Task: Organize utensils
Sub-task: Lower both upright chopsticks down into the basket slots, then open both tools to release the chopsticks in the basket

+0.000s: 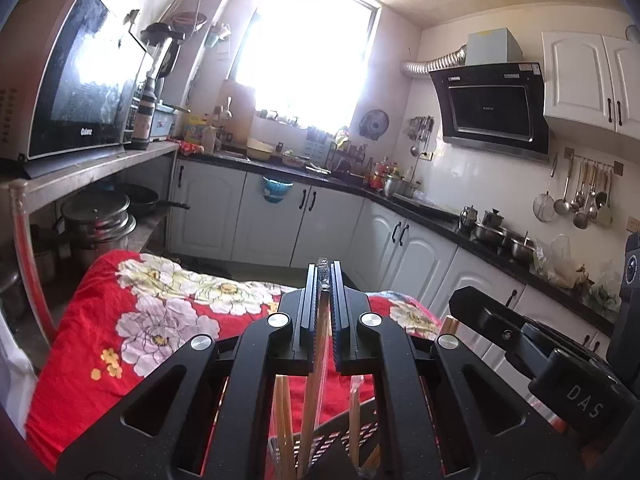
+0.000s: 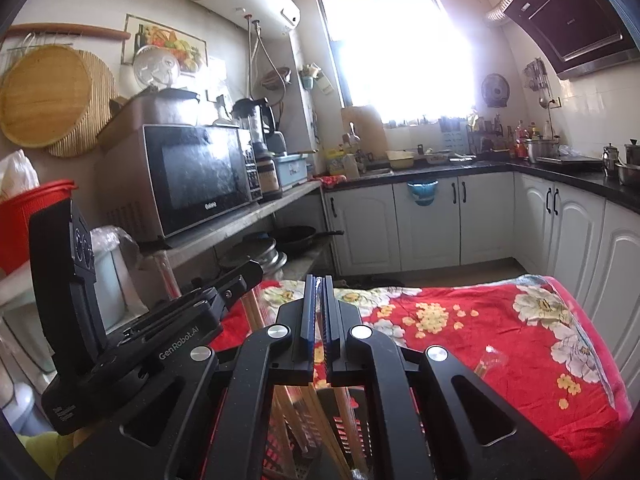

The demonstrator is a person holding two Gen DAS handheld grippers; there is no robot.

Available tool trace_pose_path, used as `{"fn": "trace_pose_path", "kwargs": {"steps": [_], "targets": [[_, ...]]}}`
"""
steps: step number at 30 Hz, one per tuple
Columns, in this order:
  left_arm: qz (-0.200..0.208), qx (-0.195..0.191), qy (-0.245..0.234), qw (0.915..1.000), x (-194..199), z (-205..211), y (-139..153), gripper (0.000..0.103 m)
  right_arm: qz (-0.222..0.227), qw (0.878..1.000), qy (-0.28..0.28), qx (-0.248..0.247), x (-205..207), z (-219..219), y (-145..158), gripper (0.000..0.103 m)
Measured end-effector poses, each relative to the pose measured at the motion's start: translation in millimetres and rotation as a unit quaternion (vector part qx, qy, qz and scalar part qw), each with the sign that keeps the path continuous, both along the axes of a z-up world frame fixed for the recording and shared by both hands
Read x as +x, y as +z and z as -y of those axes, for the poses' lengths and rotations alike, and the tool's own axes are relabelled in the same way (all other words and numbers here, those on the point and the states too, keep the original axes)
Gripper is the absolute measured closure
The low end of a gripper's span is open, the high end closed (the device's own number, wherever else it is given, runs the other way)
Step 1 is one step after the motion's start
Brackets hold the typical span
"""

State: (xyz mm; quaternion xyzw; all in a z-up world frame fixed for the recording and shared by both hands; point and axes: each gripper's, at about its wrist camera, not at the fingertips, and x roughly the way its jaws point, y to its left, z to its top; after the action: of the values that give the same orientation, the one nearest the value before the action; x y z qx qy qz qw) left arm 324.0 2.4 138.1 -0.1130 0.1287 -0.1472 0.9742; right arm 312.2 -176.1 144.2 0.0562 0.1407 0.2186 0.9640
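My left gripper [image 1: 324, 272] is shut on a pair of wooden chopsticks in a clear plastic sleeve [image 1: 316, 360], held upright. The sticks run down into a black slotted utensil basket [image 1: 332, 436] below the fingers. More wrapped chopsticks [image 1: 282, 420] stand in that basket. My right gripper [image 2: 318, 284] is shut on another wrapped pair of chopsticks [image 2: 320, 404] that also reaches down into the basket [image 2: 348, 424]. The two grippers are side by side over the red flowered cloth [image 1: 120, 340]; each shows in the other's view, the right one [image 1: 520, 332] and the left one [image 2: 192, 304].
A wrapped chopstick pair [image 2: 490, 360] lies on the red cloth [image 2: 500, 340] to the right. A shelf with a microwave [image 1: 80, 80] and pots [image 1: 96, 216] stands on the left. White cabinets and a dark cluttered counter [image 1: 420, 208] run along the back and right.
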Motion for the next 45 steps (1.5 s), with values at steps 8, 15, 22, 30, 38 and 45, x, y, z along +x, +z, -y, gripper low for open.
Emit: {"fn": "trace_pose_path", "kwargs": {"steps": [8, 15, 22, 30, 38, 45], "targets": [[-0.012, 0.011, -0.010, 0.9998, -0.2, 2.3, -17.1, 0.100, -0.017, 1.000, -0.015, -0.016, -2.0, 0.4, -19.4, 0.099], [-0.032, 0.008, -0.010, 0.9994, -2.5, -0.1, -27.3, 0.100, -0.022, 0.999, -0.030, -0.025, -9.0, 6.5, -25.4, 0.099], [-0.047, 0.009, -0.010, 0.9988, -5.2, -1.3, -30.6, 0.100, -0.037, 0.998, -0.038, -0.016, -12.6, 16.5, -29.0, 0.086], [-0.081, -0.007, -0.010, 0.9966, -10.2, -7.9, -35.6, 0.089, -0.041, 0.998, -0.043, -0.019, -22.4, 22.1, -30.8, 0.077], [-0.095, -0.021, -0.009, 0.9952, -19.7, -15.8, -37.1, 0.074, -0.040, 0.998, -0.047, -0.021, -32.1, 27.0, -31.4, 0.066], [-0.100, -0.025, -0.014, 0.9945, -28.8, -17.2, -36.5, 0.063, -0.040, 0.998, -0.050, -0.024, -42.3, 31.9, -33.4, 0.063]]}}
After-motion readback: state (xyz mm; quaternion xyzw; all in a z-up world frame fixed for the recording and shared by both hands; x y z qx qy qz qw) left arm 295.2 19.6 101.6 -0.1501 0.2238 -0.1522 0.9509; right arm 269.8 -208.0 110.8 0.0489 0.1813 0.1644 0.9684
